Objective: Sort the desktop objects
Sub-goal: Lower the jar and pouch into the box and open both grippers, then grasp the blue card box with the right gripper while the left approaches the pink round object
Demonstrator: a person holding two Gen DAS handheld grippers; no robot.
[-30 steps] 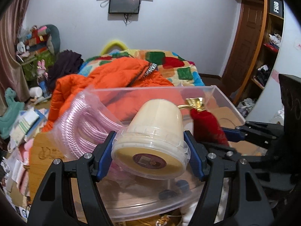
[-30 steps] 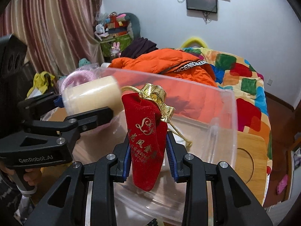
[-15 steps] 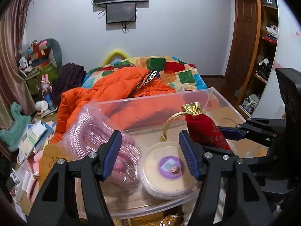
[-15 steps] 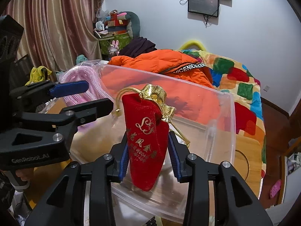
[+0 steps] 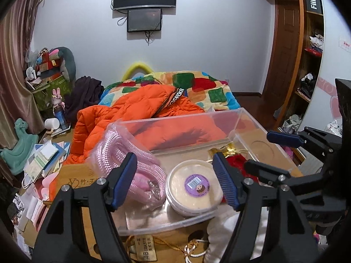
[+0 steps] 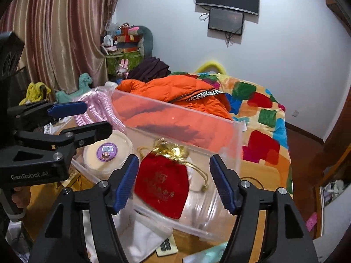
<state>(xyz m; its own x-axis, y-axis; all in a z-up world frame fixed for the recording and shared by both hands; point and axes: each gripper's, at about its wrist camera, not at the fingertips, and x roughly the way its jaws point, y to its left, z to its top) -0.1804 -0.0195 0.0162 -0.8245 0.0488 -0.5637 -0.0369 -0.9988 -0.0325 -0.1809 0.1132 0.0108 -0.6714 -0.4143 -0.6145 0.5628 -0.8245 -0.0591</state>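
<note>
A clear plastic bin (image 5: 243, 118) (image 6: 238, 144) stands on the wooden desk. In it lie a cream tub (image 5: 194, 189) (image 6: 108, 154) with a purple label, a bagged pink rope (image 5: 131, 162) (image 6: 96, 109) at its left end, and a red velvet pouch (image 6: 163, 180) (image 5: 238, 161) with a gold top. My left gripper (image 5: 175, 180) (image 6: 87, 118) is open and empty above the tub. My right gripper (image 6: 174, 180) (image 5: 272, 151) is open and empty above the pouch.
A bed with an orange jacket (image 5: 140, 111) and a patchwork quilt (image 6: 258, 109) lies behind the desk. White cloth (image 6: 140, 234) and gold cord (image 5: 175, 245) lie at the desk's near edge. Papers and toys (image 5: 41, 155) clutter the left side.
My left gripper opened and dropped the tub into the bin, then drew back. My right gripper opened and the red pouch now lies in the bin.
</note>
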